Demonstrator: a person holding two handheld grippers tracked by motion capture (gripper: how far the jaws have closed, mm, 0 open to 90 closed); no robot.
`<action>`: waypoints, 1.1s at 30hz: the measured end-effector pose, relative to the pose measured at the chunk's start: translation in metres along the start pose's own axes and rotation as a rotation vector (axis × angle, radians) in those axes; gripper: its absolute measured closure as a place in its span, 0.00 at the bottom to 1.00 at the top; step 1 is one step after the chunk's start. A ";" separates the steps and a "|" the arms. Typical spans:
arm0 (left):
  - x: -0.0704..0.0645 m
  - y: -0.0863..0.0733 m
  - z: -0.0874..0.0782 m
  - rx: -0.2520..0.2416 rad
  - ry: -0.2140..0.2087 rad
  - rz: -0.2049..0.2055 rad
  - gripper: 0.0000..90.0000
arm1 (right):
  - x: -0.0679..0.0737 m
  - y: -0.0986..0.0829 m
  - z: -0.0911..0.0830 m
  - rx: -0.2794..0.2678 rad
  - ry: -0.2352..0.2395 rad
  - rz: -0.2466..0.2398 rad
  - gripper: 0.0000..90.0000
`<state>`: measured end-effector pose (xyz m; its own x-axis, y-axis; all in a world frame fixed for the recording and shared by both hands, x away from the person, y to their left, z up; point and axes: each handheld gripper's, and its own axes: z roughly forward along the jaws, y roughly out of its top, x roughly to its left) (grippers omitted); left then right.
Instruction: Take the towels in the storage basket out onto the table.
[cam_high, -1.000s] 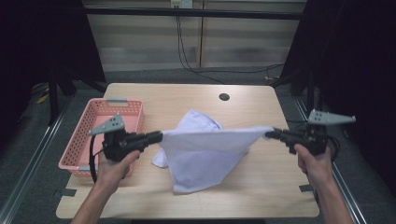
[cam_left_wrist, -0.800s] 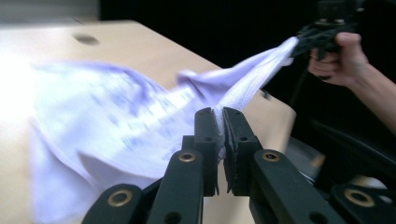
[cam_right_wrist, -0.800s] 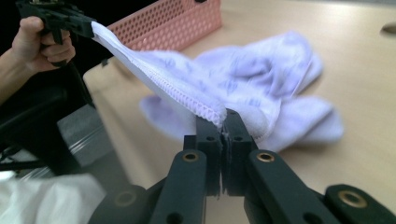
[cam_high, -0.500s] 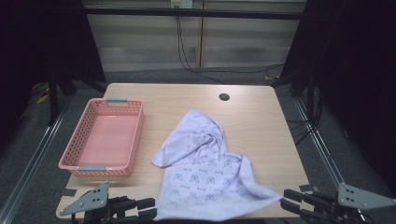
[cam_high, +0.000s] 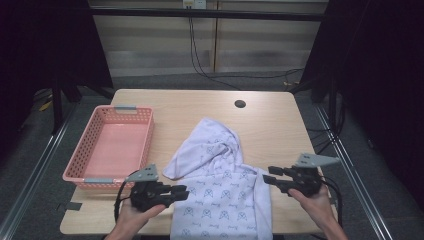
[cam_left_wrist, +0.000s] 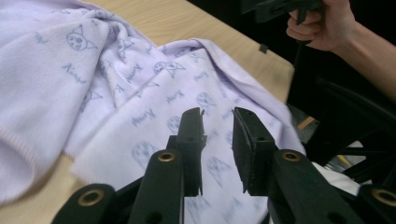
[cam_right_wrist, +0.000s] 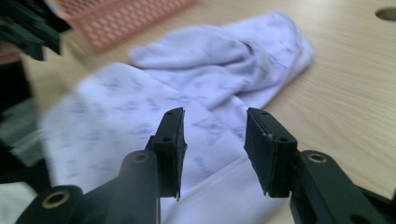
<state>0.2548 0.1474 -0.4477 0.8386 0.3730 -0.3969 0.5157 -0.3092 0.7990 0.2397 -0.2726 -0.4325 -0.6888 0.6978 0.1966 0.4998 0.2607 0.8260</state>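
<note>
The lilac towel (cam_high: 220, 195) lies between the 2 grippers. The left gripper (cam_high: 181, 192) is nearer; both grippers are spread apart, the right gripper (cam_high: 267, 177) too.

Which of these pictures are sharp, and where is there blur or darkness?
High view: the table is evenly lit, its surroundings dark. Left gripper view: the towel is sharp, only the near jaws soft. Right gripper view: motion blur smears the towel's near left part and the pink basket.

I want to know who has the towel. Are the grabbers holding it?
No, nothing is held. The left gripper and right gripper are both open beside the towel.
</note>
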 end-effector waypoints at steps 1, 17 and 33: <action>0.004 0.003 0.012 0.022 -0.026 -0.015 0.81 | -0.007 0.000 0.011 0.018 -0.004 0.012 0.65; 0.029 -0.023 0.047 0.224 0.112 -0.009 0.82 | -0.039 -0.025 0.035 0.145 -0.151 0.100 0.93; 0.003 -0.034 0.015 0.199 0.040 0.003 0.76 | -0.005 -0.049 -0.012 0.114 -0.085 0.087 0.75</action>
<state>0.2424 0.1463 -0.4827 0.8344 0.4054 -0.3734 0.5414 -0.4755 0.6934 0.2127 -0.2967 -0.4679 -0.5954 0.7741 0.2151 0.6154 0.2673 0.7415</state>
